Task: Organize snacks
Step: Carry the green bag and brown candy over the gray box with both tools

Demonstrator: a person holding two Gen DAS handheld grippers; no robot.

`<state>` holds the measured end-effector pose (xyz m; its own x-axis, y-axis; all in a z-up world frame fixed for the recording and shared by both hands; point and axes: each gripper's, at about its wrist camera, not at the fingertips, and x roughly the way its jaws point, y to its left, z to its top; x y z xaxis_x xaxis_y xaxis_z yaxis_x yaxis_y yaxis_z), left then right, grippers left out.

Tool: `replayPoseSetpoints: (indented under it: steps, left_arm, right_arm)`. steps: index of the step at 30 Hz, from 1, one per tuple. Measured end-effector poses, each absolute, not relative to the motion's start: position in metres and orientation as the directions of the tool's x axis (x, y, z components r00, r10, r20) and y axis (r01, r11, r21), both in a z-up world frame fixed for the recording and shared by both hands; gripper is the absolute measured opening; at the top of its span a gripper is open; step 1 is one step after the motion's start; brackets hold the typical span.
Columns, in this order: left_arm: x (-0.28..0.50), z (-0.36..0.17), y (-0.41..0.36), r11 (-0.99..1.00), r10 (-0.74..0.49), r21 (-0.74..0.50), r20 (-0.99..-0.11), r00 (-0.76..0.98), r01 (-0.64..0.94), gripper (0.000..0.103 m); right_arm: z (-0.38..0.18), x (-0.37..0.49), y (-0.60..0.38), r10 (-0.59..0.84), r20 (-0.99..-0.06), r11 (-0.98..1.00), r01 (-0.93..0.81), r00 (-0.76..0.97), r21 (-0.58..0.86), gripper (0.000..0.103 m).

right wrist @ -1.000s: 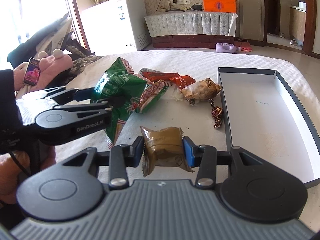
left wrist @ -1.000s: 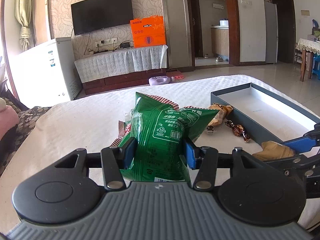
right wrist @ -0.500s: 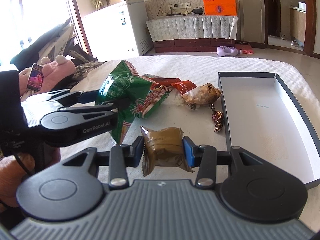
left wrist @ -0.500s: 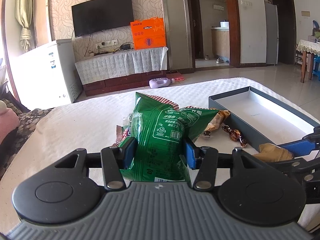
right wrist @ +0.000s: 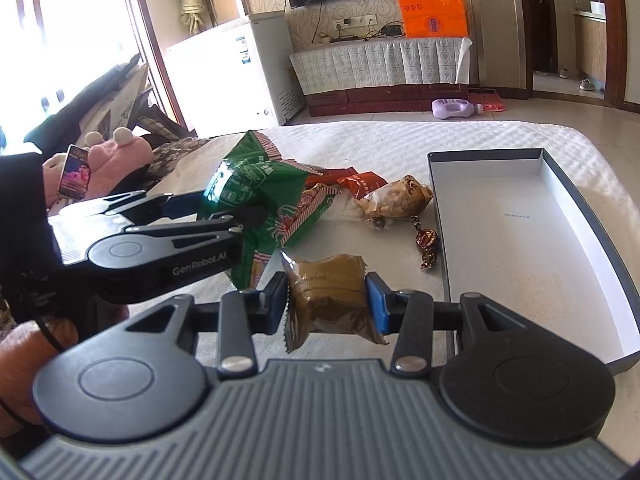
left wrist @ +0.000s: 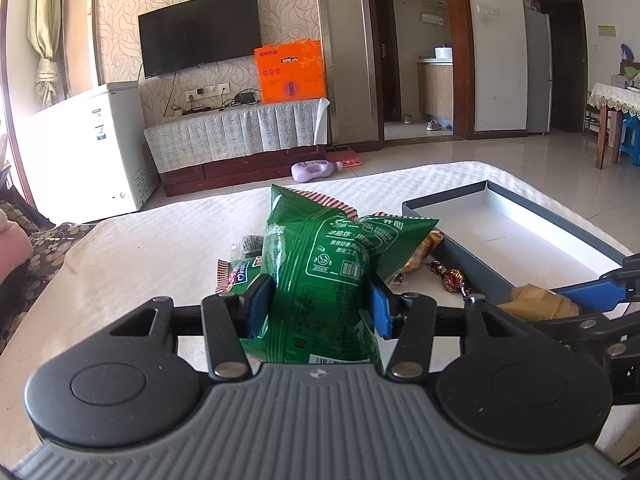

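My left gripper [left wrist: 316,306] is shut on a green snack bag [left wrist: 324,264], held upright above the white table; the same green snack bag [right wrist: 256,188] shows in the right wrist view with the left gripper [right wrist: 224,216] clamped on it. My right gripper [right wrist: 327,300] is shut on a brown wrapped pastry [right wrist: 328,292], lifted just left of the open grey box [right wrist: 592,216]. That brown pastry [left wrist: 536,304] also appears at the right edge of the left wrist view, beside the grey box [left wrist: 448,248], whose white inside holds nothing.
On the white tablecloth [right wrist: 400,140] lie a second green packet [right wrist: 304,216], red-orange packets [right wrist: 352,180], a clear bag of nuts [right wrist: 396,200] and a foil-wrapped candy [right wrist: 428,240]. A person's hand and dark sleeve [right wrist: 20,208] fill the left side.
Both grippers have lifted slightly with their packets still held; the table and box sit a little lower in both views. Grips are unchanged.
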<state>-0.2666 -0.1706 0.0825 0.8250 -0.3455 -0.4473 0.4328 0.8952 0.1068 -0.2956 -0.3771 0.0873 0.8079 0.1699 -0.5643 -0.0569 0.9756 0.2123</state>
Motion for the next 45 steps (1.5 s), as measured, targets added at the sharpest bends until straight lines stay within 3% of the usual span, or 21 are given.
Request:
replayPoseSetpoints:
  steps: [45]
  left_arm:
    - [-0.256,0.091,-0.259,0.819,-0.49,0.069,-0.432,0.757,0.57,0.057]
  right_arm:
    - [0.092,-0.321,-0.443,0.048,-0.542,0.965,0.1,0.839,0.241,0.045]
